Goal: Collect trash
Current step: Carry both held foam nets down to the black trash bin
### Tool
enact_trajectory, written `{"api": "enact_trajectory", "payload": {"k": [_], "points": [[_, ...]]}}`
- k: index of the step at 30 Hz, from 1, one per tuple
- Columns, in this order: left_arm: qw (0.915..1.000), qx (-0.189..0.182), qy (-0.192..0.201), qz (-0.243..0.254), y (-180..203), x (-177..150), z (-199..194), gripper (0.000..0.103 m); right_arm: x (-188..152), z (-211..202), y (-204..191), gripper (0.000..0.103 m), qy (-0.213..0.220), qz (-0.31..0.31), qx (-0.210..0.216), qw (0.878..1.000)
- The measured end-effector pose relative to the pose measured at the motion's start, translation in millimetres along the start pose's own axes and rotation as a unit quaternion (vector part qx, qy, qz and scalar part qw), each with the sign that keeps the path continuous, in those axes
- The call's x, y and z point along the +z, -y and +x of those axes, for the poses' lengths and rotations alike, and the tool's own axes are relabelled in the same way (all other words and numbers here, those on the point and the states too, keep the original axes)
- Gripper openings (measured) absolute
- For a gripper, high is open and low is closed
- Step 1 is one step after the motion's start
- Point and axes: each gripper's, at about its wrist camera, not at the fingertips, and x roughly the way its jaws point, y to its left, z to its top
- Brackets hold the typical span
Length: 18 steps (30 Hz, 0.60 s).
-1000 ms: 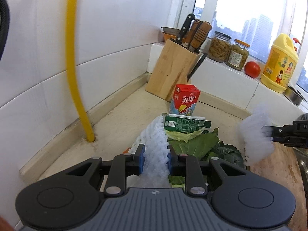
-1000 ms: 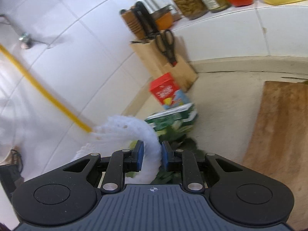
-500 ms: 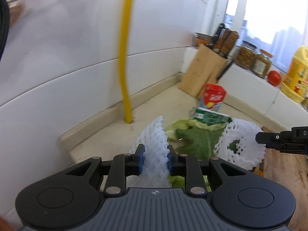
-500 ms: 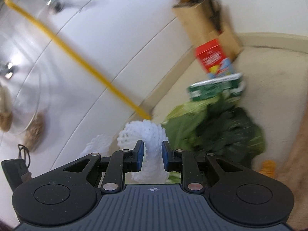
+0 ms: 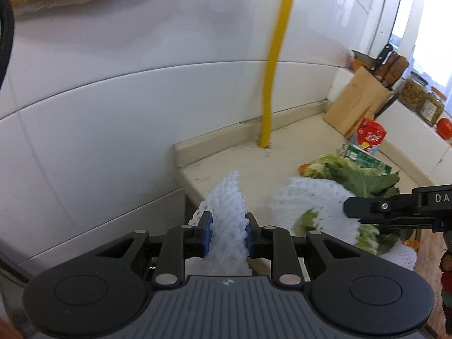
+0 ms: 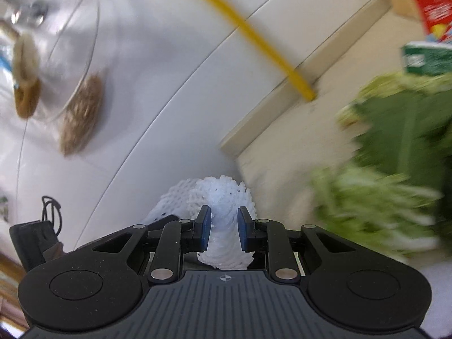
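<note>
My left gripper (image 5: 227, 230) is shut on a white foam fruit net (image 5: 226, 212), held over the left end of the beige counter (image 5: 282, 175). My right gripper (image 6: 223, 226) is shut on a second white foam net (image 6: 223, 197); the left wrist view shows it entering from the right as a black arm (image 5: 395, 207) with its net (image 5: 308, 200). Behind lie green vegetable leaves (image 5: 361, 178), a green carton (image 5: 367, 159) and a red carton (image 5: 370, 135). The right wrist view shows the same leaves (image 6: 401, 147), blurred.
A yellow pipe (image 5: 274, 70) runs up the white tiled wall. A wooden knife block (image 5: 358, 101), jars (image 5: 415, 94) and a tomato (image 5: 445, 128) stand at the back right. A wooden cutting board (image 5: 429, 254) lies on the right. Round woven pads (image 6: 82, 115) hang on the wall.
Both grippers have pulled back and swung left, each still holding its foam net; they now hang near the counter's left end, and the leaves and cartons lie farther off.
</note>
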Motion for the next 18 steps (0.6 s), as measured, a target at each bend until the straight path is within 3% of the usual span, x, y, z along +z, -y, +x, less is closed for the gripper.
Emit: {"api": "enact_trajectory", "payload": {"k": [9, 18], "points": [[0.9992, 0.024, -0.017, -0.027, -44, -24, -7, 0.023, -14, 70, -36, 0.027, -0.065, -0.026, -0.003, 0.998], [0.9941, 0.041, -0.068, -0.073, -87, -59, 12, 0.023, -39, 127, -47, 0.029, -0.134, -0.033, -0.028, 0.99]]}}
